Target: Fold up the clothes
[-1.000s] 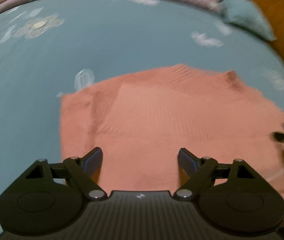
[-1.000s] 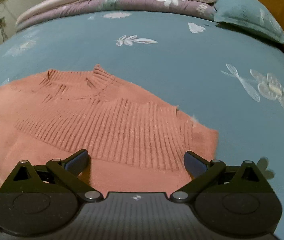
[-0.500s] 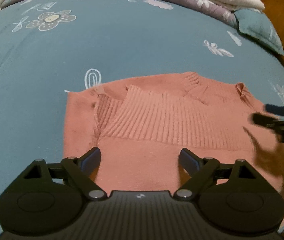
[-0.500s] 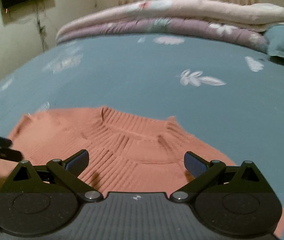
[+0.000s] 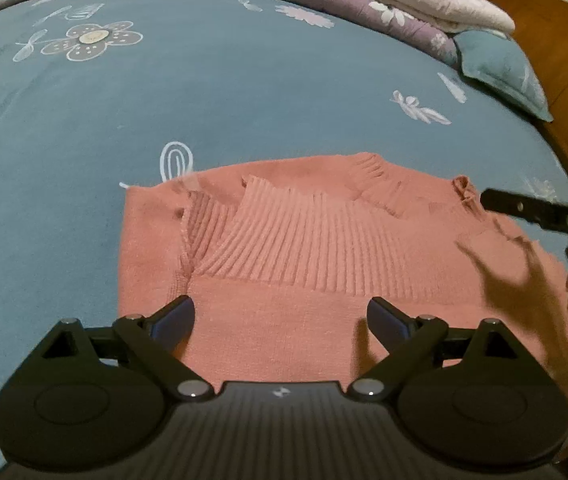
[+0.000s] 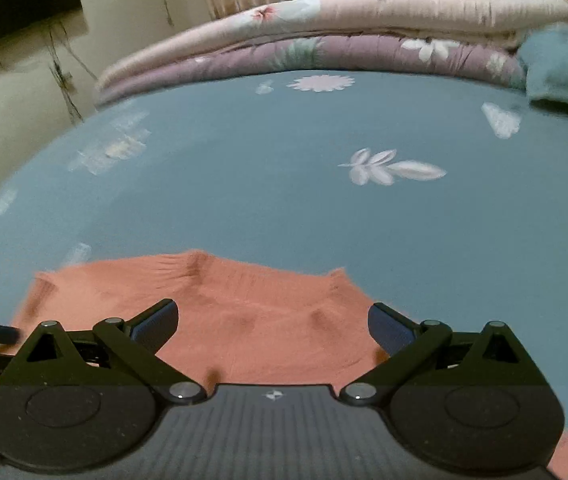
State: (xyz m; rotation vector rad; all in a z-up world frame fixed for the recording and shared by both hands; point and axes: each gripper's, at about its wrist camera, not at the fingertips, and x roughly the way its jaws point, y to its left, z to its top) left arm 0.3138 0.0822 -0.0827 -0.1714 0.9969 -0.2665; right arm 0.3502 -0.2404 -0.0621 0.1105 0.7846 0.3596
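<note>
Both pairs of jaws standing wide apart, gripping nothing. Left gripper (image 5: 280,316) hovering over the lower body of the pink knitted sweater (image 5: 316,264), pads (image 5: 172,318) framing plain knit just below the ribbed yoke. Right gripper (image 6: 272,324) hanging above the neckline end of the same sweater (image 6: 244,320), pointing out across the bed toward the far side; sharpness poor in that view, so height above the cloth not clear.

Lying flat on the blue floral bedsheet (image 5: 244,92), near the bed's near edge, collar away from the cameras, sleeves apparently already tucked in, giving a roughly rectangular shape. Judging the step in hand as the pause between folds: side folds seemingly done, the crosswise fold not yet begun.

Calling next, probably, for lowering both sets of jaws to one edge of the garment, either hem or shoulders, pinching through the layers, and carrying that edge over to meet the opposite one. Needing a matched grip on both sides to avoid skewing the soft knit.

Reaching in from the near side, both tools held roughly level and side by side, the right one showing at the right margin of the left view.

Stacking at the head of the bed: folded quilts (image 6: 324,40) and a blue pillow (image 5: 500,68); wooden headboard (image 5: 564,48) beyond.
</note>
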